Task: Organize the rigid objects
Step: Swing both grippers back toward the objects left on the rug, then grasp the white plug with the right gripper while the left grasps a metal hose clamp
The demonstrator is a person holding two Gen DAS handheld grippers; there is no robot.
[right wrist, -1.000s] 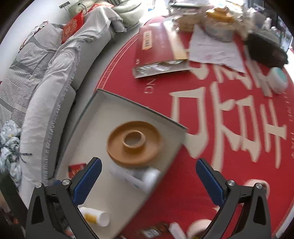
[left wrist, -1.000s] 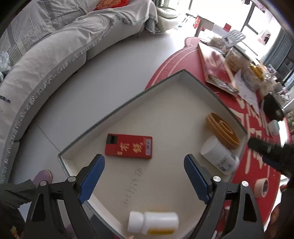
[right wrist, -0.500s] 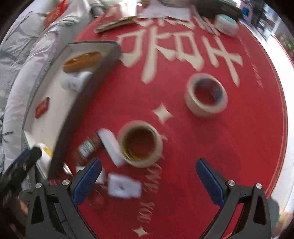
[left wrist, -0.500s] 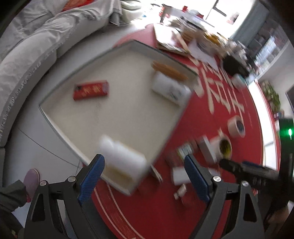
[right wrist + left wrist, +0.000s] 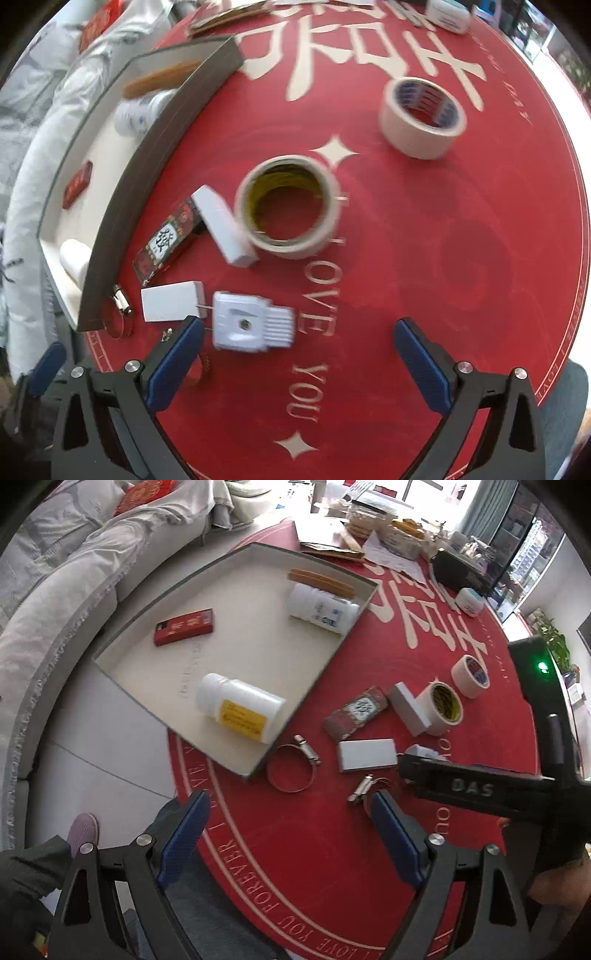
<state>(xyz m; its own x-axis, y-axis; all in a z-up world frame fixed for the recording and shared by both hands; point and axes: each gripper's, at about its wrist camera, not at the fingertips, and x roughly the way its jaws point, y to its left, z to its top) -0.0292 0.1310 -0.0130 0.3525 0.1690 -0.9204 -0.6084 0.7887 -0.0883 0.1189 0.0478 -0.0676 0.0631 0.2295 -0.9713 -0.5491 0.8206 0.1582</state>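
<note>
Both claws hang wide open and empty over the red table. The white plug point(image 5: 251, 326) lies just ahead of the right gripper point(image 5: 297, 363) — nearest its left finger, outside the tray point(image 5: 147, 155).

1. Looks like a home living room.
2. Long grey sofa point(image 5: 55, 602) with throws and a red cushion point(image 5: 144, 494) curving past the round red table point(image 5: 461, 657).
3. Snack packets and papers point(image 5: 384, 542) piled at the table's far edge.
4. Potted plant point(image 5: 554, 642) near big windows.
</note>
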